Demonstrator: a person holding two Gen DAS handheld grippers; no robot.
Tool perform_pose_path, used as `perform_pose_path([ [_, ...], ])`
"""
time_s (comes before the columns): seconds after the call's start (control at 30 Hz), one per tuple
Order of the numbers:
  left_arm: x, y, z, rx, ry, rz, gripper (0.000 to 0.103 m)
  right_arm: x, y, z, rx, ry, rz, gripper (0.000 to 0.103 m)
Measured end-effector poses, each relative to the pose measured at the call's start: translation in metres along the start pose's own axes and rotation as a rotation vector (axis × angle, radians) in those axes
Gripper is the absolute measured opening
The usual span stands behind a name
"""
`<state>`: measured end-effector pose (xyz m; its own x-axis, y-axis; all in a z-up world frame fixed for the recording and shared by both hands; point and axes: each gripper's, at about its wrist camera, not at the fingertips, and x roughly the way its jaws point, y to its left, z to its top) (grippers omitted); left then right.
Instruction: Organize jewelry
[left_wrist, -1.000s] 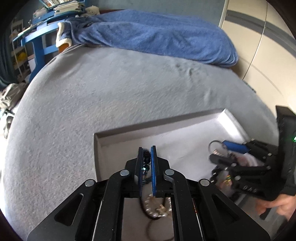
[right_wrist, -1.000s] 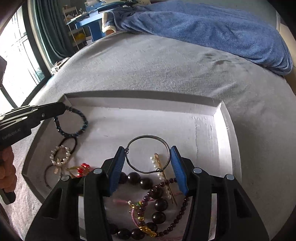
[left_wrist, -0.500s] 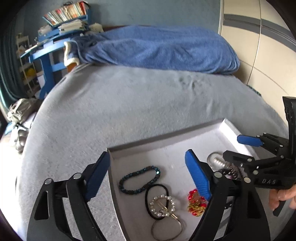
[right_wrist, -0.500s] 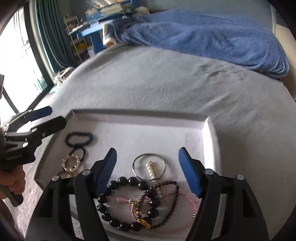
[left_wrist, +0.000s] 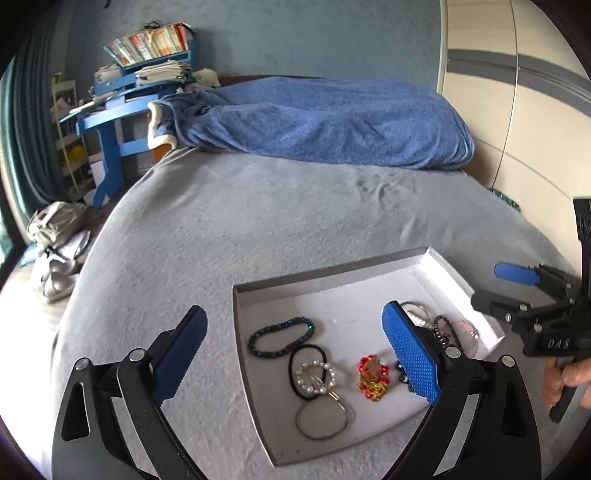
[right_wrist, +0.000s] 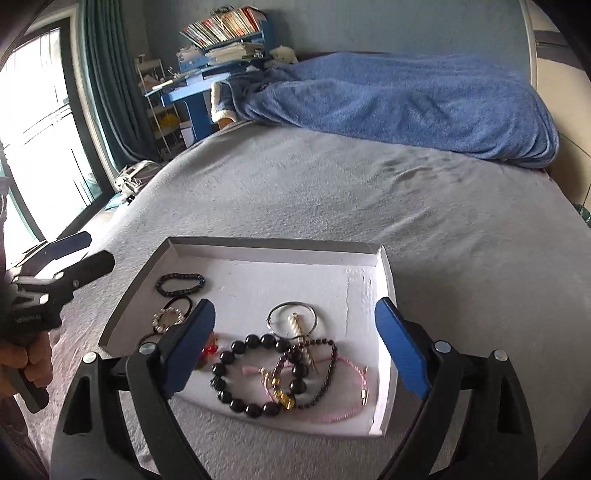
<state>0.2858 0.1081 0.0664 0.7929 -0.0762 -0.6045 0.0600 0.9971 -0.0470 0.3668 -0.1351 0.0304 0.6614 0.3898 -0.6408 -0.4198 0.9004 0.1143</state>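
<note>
A shallow white tray (right_wrist: 384, 269) (left_wrist: 258, 288) lies on the grey bed. At its left lie a dark blue beaded bracelet (left_wrist: 281, 338) (right_wrist: 180, 284), a black hair tie with a pearl ring (left_wrist: 314, 376) (right_wrist: 168, 317), a thin metal hoop (left_wrist: 322, 419) and a red and gold charm (left_wrist: 373, 376). At its right lie a large black bead bracelet (right_wrist: 255, 373), a silver bangle (right_wrist: 291, 317), a small dark bead strand (right_wrist: 328, 369) and a pink cord (right_wrist: 347, 402). My left gripper (left_wrist: 295, 354) is open above the tray's left part. My right gripper (right_wrist: 295, 347) is open above the right part. Both are empty.
A blue blanket (right_wrist: 406, 103) (left_wrist: 325, 122) lies across the far end of the bed. A blue desk with books (left_wrist: 122, 99) (right_wrist: 207, 74) stands beyond the bed at the left. Bags (left_wrist: 55, 236) lie on the floor at the left. A window (right_wrist: 37, 147) is at the far left.
My left gripper let go of the dark blue beaded bracelet at the tray's left and opened wide. Both grippers pulled back and up from the tray. The right gripper opened wider.
</note>
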Motion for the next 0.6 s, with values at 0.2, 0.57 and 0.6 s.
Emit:
perform_pose_path([
  [0.2,-0.022,-0.008,-0.017,-0.024,-0.052,0.029,0.096,-0.02,0.006,-0.021,-0.036,-0.082,-0.007,0.089],
  [0.57,-0.045,-0.034,-0.064,-0.016,-0.097,0.055,0.096,-0.047,0.02,-0.062,-0.024,-0.19,-0.023,0.093],
  [0.6,-0.047,-0.035,-0.067,-0.017,-0.099,0.057,0.096,-0.047,0.022,-0.065,-0.031,-0.187,-0.025,0.093],
])
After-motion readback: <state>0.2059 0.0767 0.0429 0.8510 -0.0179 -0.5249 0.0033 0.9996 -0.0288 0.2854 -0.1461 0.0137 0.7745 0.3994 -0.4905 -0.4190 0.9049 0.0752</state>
